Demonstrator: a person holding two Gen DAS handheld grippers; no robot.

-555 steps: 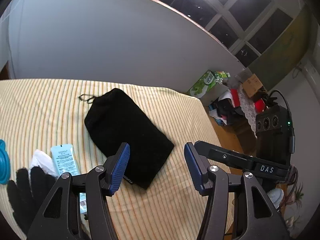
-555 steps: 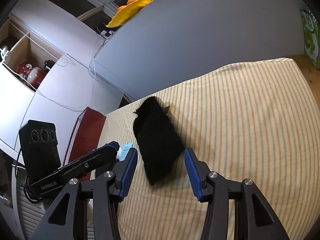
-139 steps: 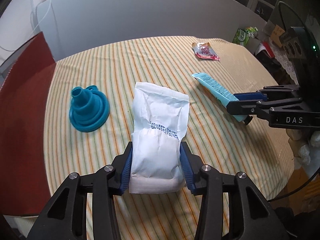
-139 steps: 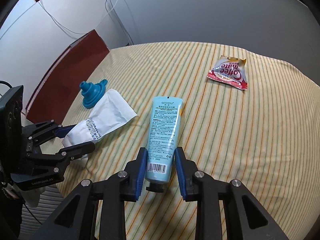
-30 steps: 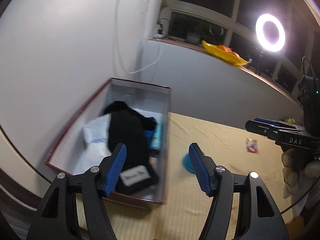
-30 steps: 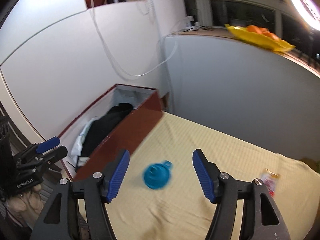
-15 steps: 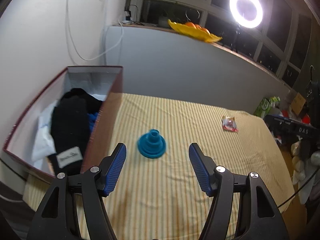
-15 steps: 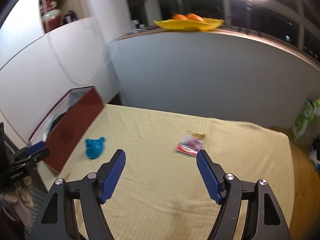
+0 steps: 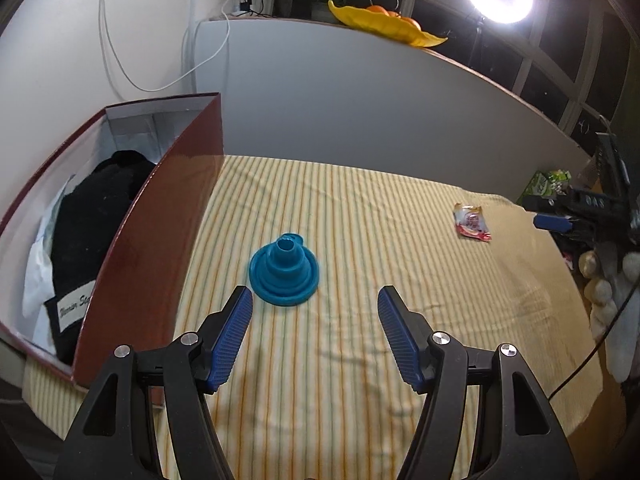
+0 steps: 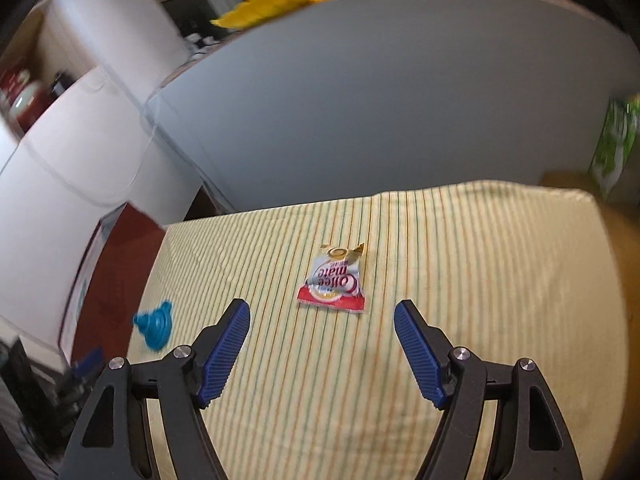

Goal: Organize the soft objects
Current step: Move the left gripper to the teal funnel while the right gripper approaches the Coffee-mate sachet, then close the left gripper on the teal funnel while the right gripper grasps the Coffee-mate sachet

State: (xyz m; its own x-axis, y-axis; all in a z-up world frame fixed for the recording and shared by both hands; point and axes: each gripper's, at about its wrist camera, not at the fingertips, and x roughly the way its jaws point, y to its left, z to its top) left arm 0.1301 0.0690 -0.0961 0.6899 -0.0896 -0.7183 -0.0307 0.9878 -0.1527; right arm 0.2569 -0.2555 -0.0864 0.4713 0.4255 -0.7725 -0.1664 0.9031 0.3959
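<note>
Since the earlier frames both grippers have dropped their loads: the white pouch and the pale blue tube that sat clamped between the fingers are gone from the bench, and both hands have swung away from the box to face the striped cloth again. The right gripper's (image 10: 322, 346) jaws have just been opening, with nothing between them.

The left gripper (image 9: 316, 336) hangs with its fingers (image 9: 232, 338) spread wide and empty, touching nothing. Just ahead of them, slightly toward the left finger, sits the blue funnel (image 9: 285, 270), collapsed flat with its spout up, on the bench's left half near the box. The right gripper's fingers (image 10: 224, 350) are likewise wide apart and empty, and the coffee creamer sachet (image 10: 334, 282) lies flat on the cloth straight ahead of the gap, near the middle of the bench toward its far edge. In the left view the same sachet sits well off to the right, by the far right corner.

The spread looks deliberate: each gripper seems lined up on its own remaining item, jaws opened in readiness to straddle it, so both could probably be lifted in one pass.

The dark red box (image 9: 160, 240) stands along the bench's left edge. Inside it lie a black pouch (image 9: 92, 216) with a white label, and white packaging beside it against the far wall. By my judgement only the funnel and sachet remain to be put away.
</note>
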